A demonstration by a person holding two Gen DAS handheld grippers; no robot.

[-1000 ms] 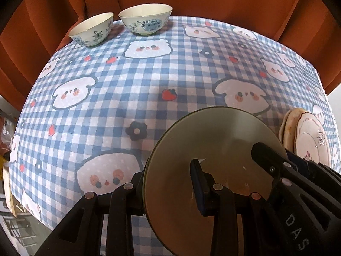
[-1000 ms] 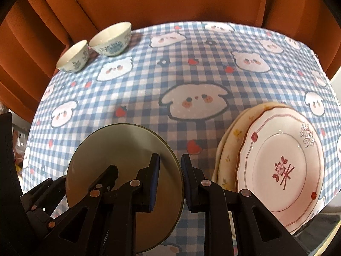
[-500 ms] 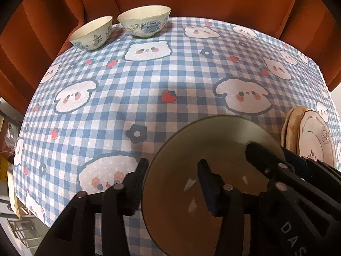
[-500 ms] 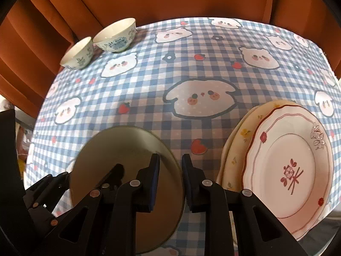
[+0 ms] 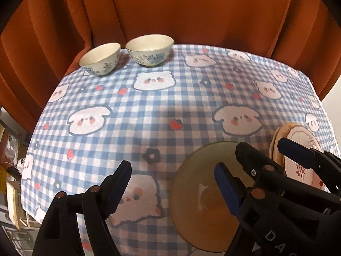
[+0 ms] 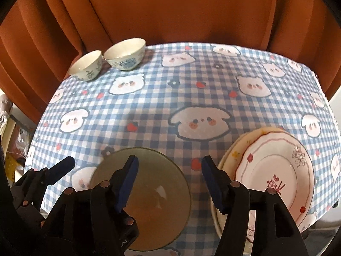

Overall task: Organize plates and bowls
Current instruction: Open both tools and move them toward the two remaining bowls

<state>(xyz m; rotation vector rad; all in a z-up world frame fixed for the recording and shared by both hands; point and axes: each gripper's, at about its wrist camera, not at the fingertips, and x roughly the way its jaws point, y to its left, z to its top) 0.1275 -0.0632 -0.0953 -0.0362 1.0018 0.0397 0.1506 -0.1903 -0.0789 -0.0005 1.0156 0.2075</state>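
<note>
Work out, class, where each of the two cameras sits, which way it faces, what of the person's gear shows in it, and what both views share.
Left wrist view: sits on the left claw, faces down over the checked tablecloth; its open fingers and the right claw show.
Right wrist view: sits on the right claw, faces the same way; its open fingers and the left claw show.
Shared: olive plate, patterned plate stack, two bowls, orange curtain.

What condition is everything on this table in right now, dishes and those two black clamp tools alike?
Glass plate: flat on the tablecloth, released.
Left gripper: open, jaws just widened, holding nothing.
Right gripper: open, jaws just widened, holding nothing.
Floral plates: stacked, right of the glass plate.
Small bowl: upright, empty.
Large bowl: upright, empty, beside the small bowl.
</note>
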